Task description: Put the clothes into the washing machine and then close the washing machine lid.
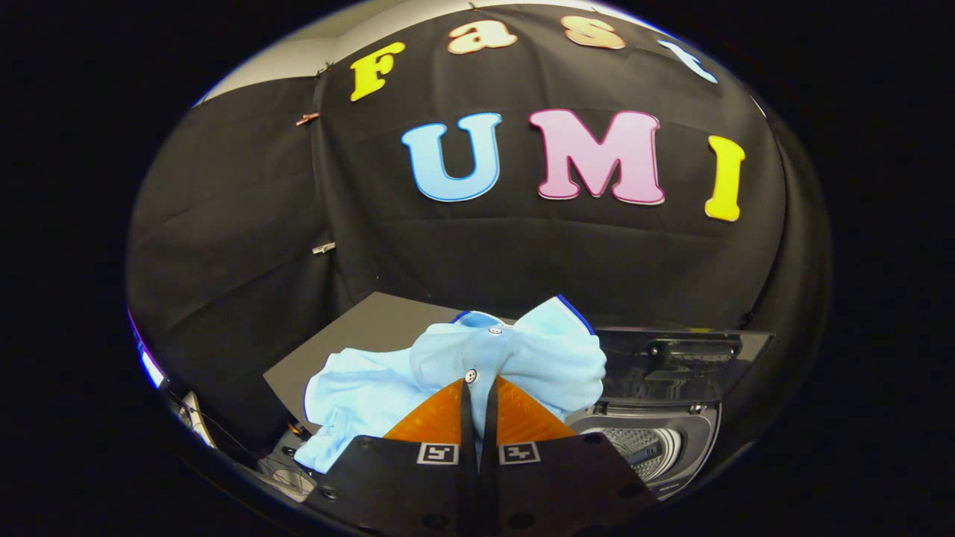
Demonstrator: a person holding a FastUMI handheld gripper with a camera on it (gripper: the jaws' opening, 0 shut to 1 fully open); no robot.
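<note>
Gripper view: gripper (477, 388) at lower centre of the frame, fingers pressed nearly together, clamped on a fold of the light blue shirt (462, 365) beside a white button. Shirt bunched above and around the fingertips, sleeve drooping toward lower left, dark-edged collar up at centre. Washing machine (656, 447) at lower right, past the shirt, drum open with perforated metal visible inside. Lid (683, 358) raised upright behind the opening. Dark flat tabletop (351, 335) behind the shirt at centre left.
</note>
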